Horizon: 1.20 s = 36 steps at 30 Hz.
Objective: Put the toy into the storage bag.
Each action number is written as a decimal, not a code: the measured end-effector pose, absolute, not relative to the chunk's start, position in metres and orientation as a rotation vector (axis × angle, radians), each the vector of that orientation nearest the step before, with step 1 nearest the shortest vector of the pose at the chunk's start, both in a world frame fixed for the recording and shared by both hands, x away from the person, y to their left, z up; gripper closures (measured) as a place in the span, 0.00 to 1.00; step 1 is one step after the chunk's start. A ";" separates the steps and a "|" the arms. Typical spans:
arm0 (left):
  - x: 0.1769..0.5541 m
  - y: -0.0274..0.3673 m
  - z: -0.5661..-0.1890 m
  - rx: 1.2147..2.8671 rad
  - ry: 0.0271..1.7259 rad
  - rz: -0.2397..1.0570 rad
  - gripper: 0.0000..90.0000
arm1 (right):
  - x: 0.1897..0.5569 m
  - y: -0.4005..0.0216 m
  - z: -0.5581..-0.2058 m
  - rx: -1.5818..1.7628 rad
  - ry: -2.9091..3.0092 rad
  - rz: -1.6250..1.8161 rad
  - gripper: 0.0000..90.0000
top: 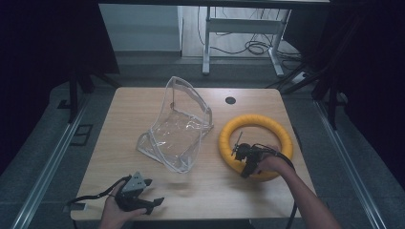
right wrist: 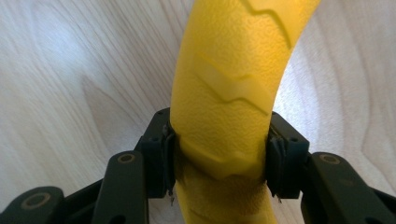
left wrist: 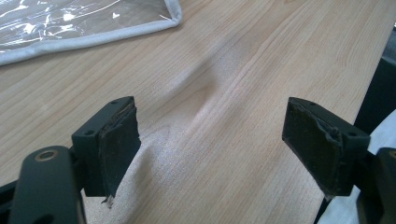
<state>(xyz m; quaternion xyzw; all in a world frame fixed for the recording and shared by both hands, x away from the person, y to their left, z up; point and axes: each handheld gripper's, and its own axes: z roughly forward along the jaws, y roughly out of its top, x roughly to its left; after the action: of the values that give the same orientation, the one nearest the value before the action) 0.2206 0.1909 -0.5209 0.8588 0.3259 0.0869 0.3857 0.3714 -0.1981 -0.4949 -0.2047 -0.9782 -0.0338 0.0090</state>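
Clamping the near arc of the yellow ring (top: 256, 145) flat on the bench (top: 200, 186), the right tool (top: 245, 161) pinches it; the clear pouch (top: 175, 125) lies leftward, nearer the wide-open, empty left tool (top: 152, 192).

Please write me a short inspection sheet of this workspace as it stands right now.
Surface: wooden table, pale grain, with a small dark round hole near the far edge.
Job's things: yellow ring lying flat on the right side; clear plastic bag at the middle, its far side standing up, apart from the ring.
Clutter: nothing seen.
Grippers: right gripper shut on the ring's near part, fingers pressing both flanks; left gripper open over bare wood at the near left, nothing between the fingers.
Cables: one trails from each gripper; more lie on the floor beyond the table.
Surroundings: grey floor, white desk frame behind, dark curtains at the sides.
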 end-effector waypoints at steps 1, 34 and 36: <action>0.221 0.191 -0.521 2.186 0.830 0.222 0.21 | 0.372 -0.199 -0.492 -0.655 -3.042 -0.140 0.57; 0.221 0.191 -0.520 2.176 0.832 0.225 0.21 | 0.373 -0.225 -0.417 -0.790 -2.971 -0.759 0.58; 0.221 0.191 -0.520 2.174 0.832 0.225 0.21 | 0.372 -0.226 -0.412 -0.797 -2.964 -0.804 0.58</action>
<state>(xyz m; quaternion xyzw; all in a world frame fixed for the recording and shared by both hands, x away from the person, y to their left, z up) 0.2210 0.1909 -0.5203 0.8558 0.3273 0.0886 0.3906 0.3719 -0.2261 -0.4118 -0.2511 -0.9341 -0.2533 -0.0157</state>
